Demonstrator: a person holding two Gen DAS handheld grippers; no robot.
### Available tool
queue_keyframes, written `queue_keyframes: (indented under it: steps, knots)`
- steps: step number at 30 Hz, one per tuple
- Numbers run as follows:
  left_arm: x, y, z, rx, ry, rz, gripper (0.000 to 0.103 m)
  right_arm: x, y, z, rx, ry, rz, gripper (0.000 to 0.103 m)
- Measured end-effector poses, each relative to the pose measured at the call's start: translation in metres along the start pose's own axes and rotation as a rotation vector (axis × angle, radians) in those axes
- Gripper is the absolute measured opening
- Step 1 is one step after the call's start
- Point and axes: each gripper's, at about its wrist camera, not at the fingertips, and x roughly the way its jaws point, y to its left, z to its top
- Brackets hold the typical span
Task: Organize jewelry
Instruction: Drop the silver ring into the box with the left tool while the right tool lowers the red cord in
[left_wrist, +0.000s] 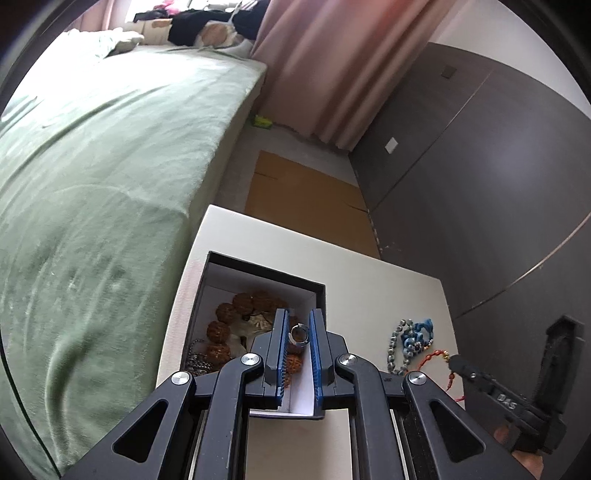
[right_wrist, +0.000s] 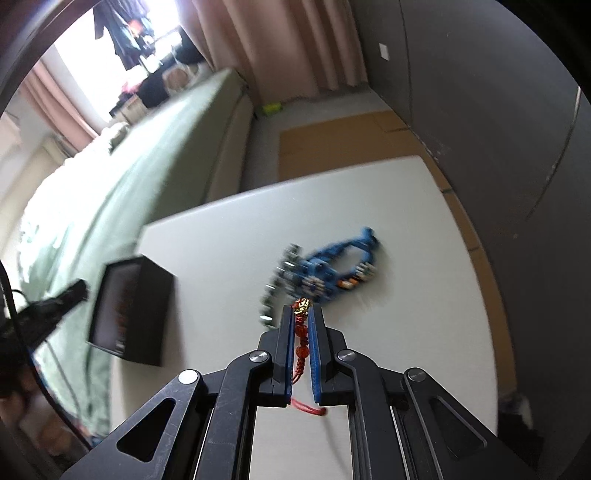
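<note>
Two grippers are working over a white table (right_wrist: 388, 221) beside a green-covered bed (left_wrist: 92, 166). Left gripper (left_wrist: 298, 334) is hanging over an open black box (left_wrist: 266, 273) at the table's left side, its blue pads (left_wrist: 317, 343) pinching a small silver ring (left_wrist: 300, 335) between them; the ring is sitting above the box's white interior. Inside the box, brown carved beads (left_wrist: 229, 325) and a silver chain (left_wrist: 197, 360) are lying together. Right gripper (right_wrist: 302, 325) is clamping a red beaded bracelet (right_wrist: 301, 341) lengthwise between its narrow-set fingers, a gold charm (right_wrist: 303, 307) showing at the fingertips and red cord trailing out below the pads. Just beyond those tips, a blue beaded bracelet (right_wrist: 332, 269) and a string of grey-green beads (right_wrist: 275, 291) are resting on the table, blurred in the right wrist view. Seen from the left wrist, both are lying to the right of the box, well apart from it
</note>
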Motion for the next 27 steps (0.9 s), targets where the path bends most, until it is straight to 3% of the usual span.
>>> queue_keyframes:
  steps: [3,5,7,27]
  knots:
    - [0.002,0.004,0.005,-0.020,0.008,-0.038,0.016,-0.007,0.014,0.000,-0.003,-0.031,0.057,0.009]
    - [0.000,0.007,0.009,-0.024,-0.001,-0.033,0.032,-0.010,0.024,-0.001,-0.007,-0.048,0.089,0.009]
    - [-0.004,0.011,0.012,-0.042,-0.030,-0.031,0.056,-0.011,0.031,0.002,-0.009,-0.065,0.127,0.009]
    - [-0.051,0.068,0.031,-0.194,-0.134,-0.043,0.058,0.010,0.122,0.006,-0.071,-0.091,0.399,0.009]
